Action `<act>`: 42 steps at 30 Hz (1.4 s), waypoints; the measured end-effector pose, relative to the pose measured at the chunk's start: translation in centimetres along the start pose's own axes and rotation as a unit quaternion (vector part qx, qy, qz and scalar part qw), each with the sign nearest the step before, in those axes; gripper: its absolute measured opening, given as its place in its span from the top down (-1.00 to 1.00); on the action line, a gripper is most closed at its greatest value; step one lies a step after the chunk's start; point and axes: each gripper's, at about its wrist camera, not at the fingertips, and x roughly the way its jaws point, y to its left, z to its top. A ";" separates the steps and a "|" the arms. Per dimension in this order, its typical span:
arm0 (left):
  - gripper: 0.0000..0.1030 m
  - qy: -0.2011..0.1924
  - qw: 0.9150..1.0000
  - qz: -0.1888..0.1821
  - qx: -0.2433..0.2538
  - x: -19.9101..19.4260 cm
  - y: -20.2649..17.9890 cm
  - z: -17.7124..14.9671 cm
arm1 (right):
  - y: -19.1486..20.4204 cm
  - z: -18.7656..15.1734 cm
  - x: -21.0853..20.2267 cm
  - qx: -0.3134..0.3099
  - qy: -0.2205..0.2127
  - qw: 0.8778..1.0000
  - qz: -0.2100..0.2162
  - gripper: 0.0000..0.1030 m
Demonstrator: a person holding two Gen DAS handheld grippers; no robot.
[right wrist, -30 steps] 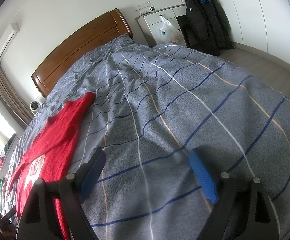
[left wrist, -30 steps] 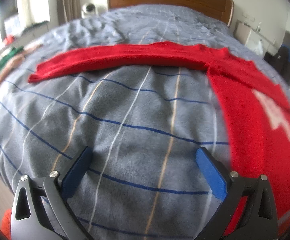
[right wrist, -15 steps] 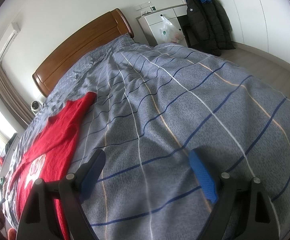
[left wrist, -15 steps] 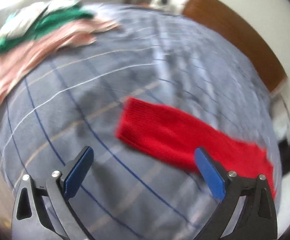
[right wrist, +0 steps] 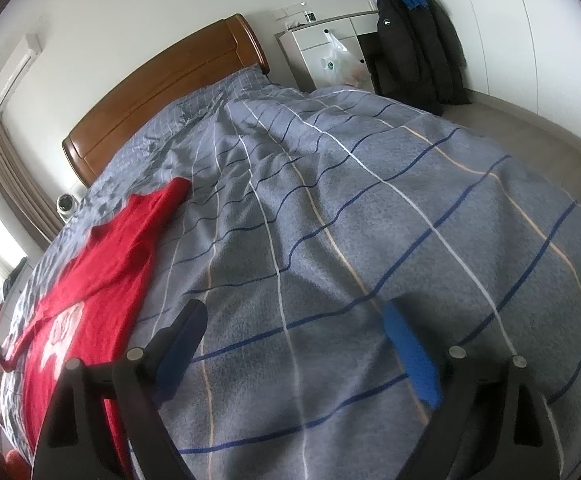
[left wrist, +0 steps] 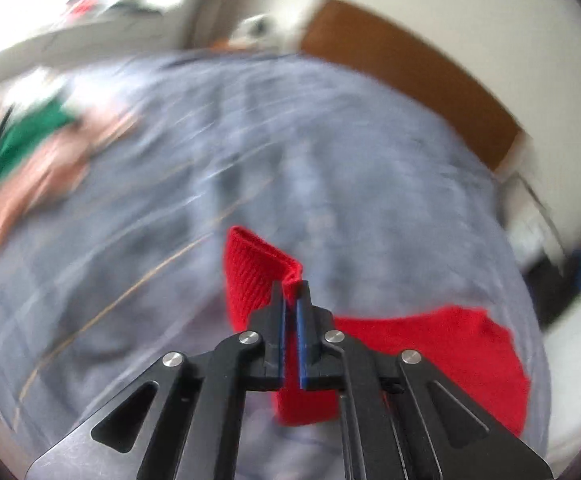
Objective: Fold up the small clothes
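Jaws of the left gripper (left wrist: 289, 286) have just closed on the cuff of the red sweater (left wrist: 430, 344), which lies spread on the bed (right wrist: 370, 220). The right gripper (right wrist: 294, 344) hangs released over bare blanket. Soft, limp knit — likely to sag, best pinched at cuffs or hems. Open bedding lies all around — the bed's edge falls off at right.

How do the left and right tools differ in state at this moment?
The left tool is shut, pinching the cuff of the red sweater's sleeve; the right tool is open and holds nothing. The left tool's view is blurred; the right tool's view is sharp, over bare grey bedspread. Both have blue pads and black frames.
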 end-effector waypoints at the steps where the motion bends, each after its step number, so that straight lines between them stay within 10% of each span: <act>1: 0.95 -0.009 0.999 -0.023 0.035 -1.0 -3.5 0.7 | 0.0 0.0 0.1 0.001 0.000 1.000 0.000 -0.73; 7: 0.95 -0.031 0.968 -0.155 0.195 -4.8 -23.1 0.1 | 0.1 0.1 0.3 0.001 0.000 1.000 0.000 -0.77; 12: 0.89 0.014 0.930 -0.232 0.284 -3.0 -35.9 -7.9 | -0.2 0.1 0.2 0.004 0.000 1.000 0.010 -0.77; 16: -0.28 0.098 0.917 -0.197 0.333 0.9 -39.0 -16.0 | -0.3 0.0 0.1 0.000 0.002 1.000 0.013 -0.77; 20: -0.27 0.122 0.904 -0.206 0.353 0.3 -34.4 -19.9 | -0.3 -0.1 -0.1 -0.005 0.004 1.000 0.019 -0.77; 27: -0.28 0.139 0.942 -0.109 0.285 1.2 -19.8 -15.7 | -0.2 -0.2 -0.1 -0.017 0.010 1.000 0.019 -0.77; 36: -0.27 0.139 0.946 -0.082 0.282 6.3 -17.4 -15.5 | 0.6 -0.3 0.5 -0.030 0.012 0.999 0.000 -0.84; 37: -0.21 0.124 0.948 -0.069 0.285 6.9 -17.9 -15.5 | 0.6 -0.3 0.5 -0.032 0.012 0.999 -0.001 -0.84; 40: 0.90 0.100 0.960 0.005 0.260 9.4 -16.9 -15.3 | 0.7 -0.4 0.5 -0.037 0.011 0.999 -0.004 -0.84; 42: 0.94 0.102 0.978 -0.014 0.180 9.8 -14.7 -15.3 | 0.8 -0.6 0.5 -0.042 0.011 0.999 -0.008 -0.84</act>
